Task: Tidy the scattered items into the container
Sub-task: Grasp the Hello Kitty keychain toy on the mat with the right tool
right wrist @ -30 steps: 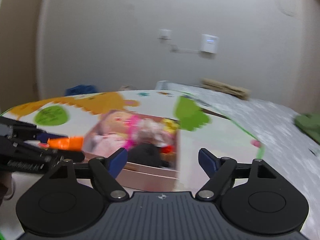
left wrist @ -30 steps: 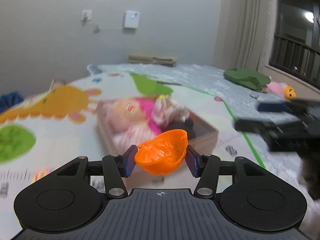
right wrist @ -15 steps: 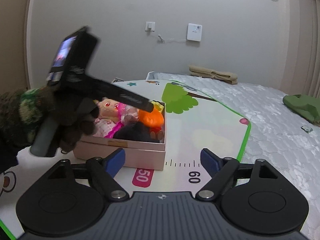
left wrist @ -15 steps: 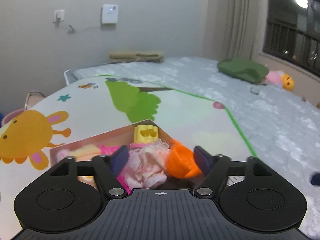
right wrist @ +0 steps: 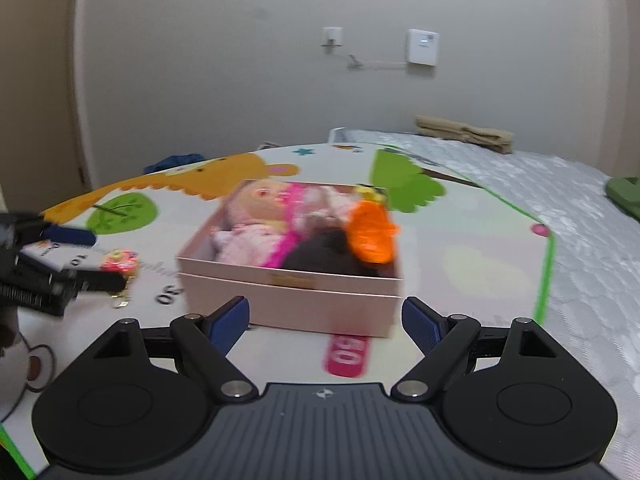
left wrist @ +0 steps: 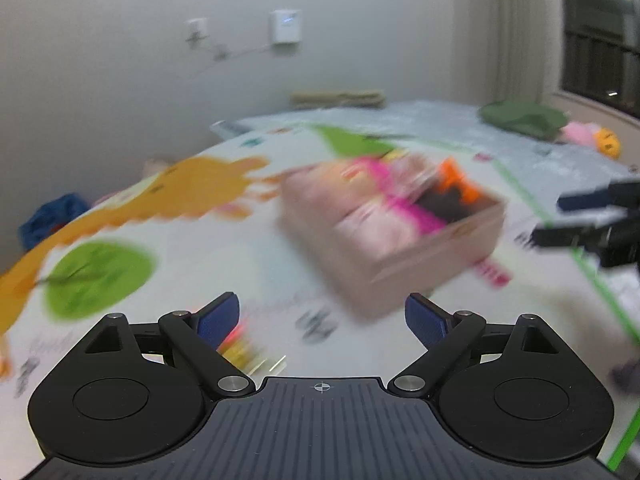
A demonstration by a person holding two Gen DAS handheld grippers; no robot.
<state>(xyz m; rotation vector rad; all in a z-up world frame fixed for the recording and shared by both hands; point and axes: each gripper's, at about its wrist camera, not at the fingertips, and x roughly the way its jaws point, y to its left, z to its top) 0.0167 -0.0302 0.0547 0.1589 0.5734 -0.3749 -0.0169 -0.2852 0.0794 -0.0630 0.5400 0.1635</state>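
Since half a second ago the left gripper [left wrist: 322, 316] has pulled back from over the pink box [right wrist: 288, 300]; the orange toy helmet [right wrist: 372, 236], earlier between its jaws, now lies in the box's right end. Left jaws wide, nothing between them. Left wrist view heavily motion-blurred.

Right gripper [right wrist: 325, 322]: jaws wide, empty, low in frame just in front of the box's near wall.

Surface: printed play mat [right wrist: 472, 264] with an orange giraffe, green trees and a green border, laid on a grey quilted mattress [right wrist: 580, 216]. Room: plain pale wall with a socket and a white wall unit [right wrist: 423, 47] upper centre; folded tan cloth [right wrist: 466, 134] at the mattress's far edge; window upper right in the left wrist view.

Box: long axis runs left-right in the right wrist view. Inside, a doll [right wrist: 256, 220] lies at the left, head toward the far wall; a dark item sits beside the helmet.

Small pink-and-yellow item [right wrist: 120, 262] lies on the mat at frame left, outside the box, beside the left gripper's tips.
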